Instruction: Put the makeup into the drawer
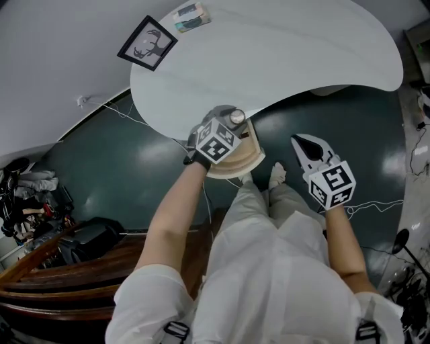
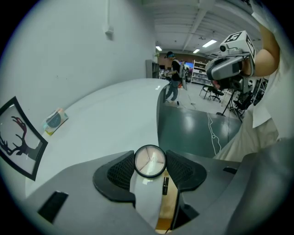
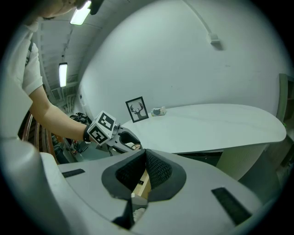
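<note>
A round makeup compact (image 2: 149,161) with a black rim and pale pink powder sits between the pads of my left gripper (image 2: 150,170), which is shut on it. In the head view the left gripper (image 1: 228,127) holds the compact (image 1: 236,117) at the near edge of the white table (image 1: 282,60), just above the open light wooden drawer (image 1: 247,161). The drawer's wood (image 2: 166,209) shows below the jaws. My right gripper (image 1: 308,149) hangs over the dark floor to the right of the drawer, and its pads (image 3: 156,169) meet at the tips with nothing between them.
A framed deer picture (image 1: 148,42) and a small packet (image 1: 191,17) lie at the table's far side. A white cable (image 1: 376,205) runs across the green floor. Dark wooden furniture (image 1: 60,269) and clutter stand at lower left. A person (image 2: 175,75) walks far off.
</note>
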{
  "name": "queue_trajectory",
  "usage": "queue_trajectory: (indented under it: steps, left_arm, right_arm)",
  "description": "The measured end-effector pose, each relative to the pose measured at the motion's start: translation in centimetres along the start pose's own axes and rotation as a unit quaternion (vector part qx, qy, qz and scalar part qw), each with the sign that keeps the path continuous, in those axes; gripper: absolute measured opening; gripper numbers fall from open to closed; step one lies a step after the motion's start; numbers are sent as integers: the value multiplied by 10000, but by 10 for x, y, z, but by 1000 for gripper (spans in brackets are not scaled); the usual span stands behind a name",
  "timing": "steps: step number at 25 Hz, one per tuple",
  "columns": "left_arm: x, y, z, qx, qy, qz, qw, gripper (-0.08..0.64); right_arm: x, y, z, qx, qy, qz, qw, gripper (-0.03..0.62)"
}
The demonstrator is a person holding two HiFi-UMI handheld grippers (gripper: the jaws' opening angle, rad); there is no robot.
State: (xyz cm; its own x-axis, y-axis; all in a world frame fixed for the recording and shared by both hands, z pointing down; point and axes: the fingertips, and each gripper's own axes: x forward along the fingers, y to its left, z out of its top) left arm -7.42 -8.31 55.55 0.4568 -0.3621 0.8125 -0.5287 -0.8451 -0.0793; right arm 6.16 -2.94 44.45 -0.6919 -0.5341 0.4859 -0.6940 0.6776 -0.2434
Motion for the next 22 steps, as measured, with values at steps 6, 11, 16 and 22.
queue_trajectory:
  steps: [6, 11, 16, 22]
  left_arm:
    - [-16, -27, -16, -20, -60, -53, 10000, 229]
    - [-22, -50, -28, -44, -97, -179, 9998, 229]
    - [-13, -78, -48, 35, 24, -473, 9989, 229]
    - [15, -95, -78, -72, 258, -766, 9967, 229]
  right_arm:
    - [7, 15, -2, -160, 70, 252, 9995, 9]
    - [8, 21, -10, -236, 158, 379, 9989, 9]
    - [7, 20, -28, -243, 288, 411, 9984, 9]
    - [7, 16, -45, -207, 392, 387, 9983, 9]
